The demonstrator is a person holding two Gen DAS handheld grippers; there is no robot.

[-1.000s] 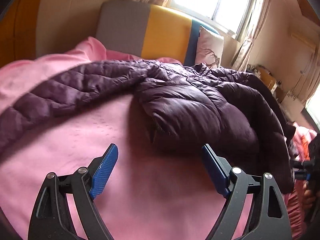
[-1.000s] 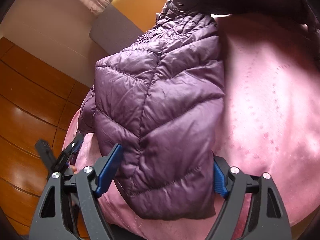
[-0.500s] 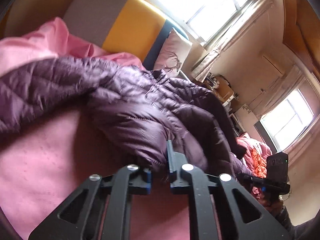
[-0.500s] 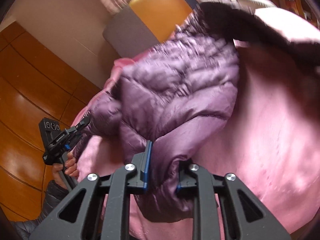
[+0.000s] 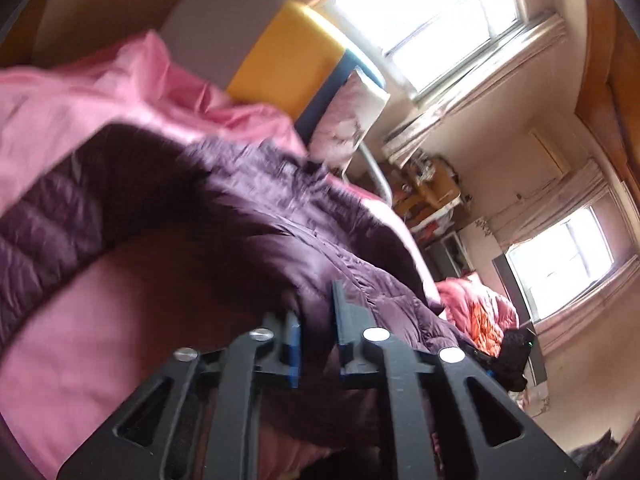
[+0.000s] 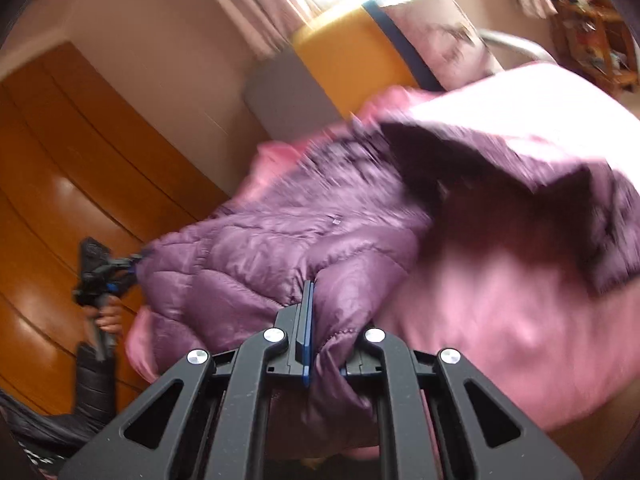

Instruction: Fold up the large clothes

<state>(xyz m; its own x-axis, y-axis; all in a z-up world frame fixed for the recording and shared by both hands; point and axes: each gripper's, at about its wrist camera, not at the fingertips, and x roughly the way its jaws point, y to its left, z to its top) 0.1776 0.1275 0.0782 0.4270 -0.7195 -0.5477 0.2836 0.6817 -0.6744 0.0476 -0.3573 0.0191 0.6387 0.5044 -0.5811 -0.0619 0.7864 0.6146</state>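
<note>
A dark purple quilted puffer jacket lies across a pink bedspread. My left gripper is shut on the jacket's hem and lifts it off the bed. In the right wrist view the same jacket is bunched and raised. My right gripper is shut on another part of its hem. The other hand-held gripper shows at the jacket's far left edge. The picture is blurred by motion.
The pink bedspread covers the bed. A grey and yellow headboard and a pillow stand at the far end. Orange wooden wardrobe panels are at left. Cluttered shelves and an orange garment lie at right.
Both grippers were open around the jacket's hem a second ago, closed on it half a second ago, and have since lifted and swung the jacket up off the bedspread.
</note>
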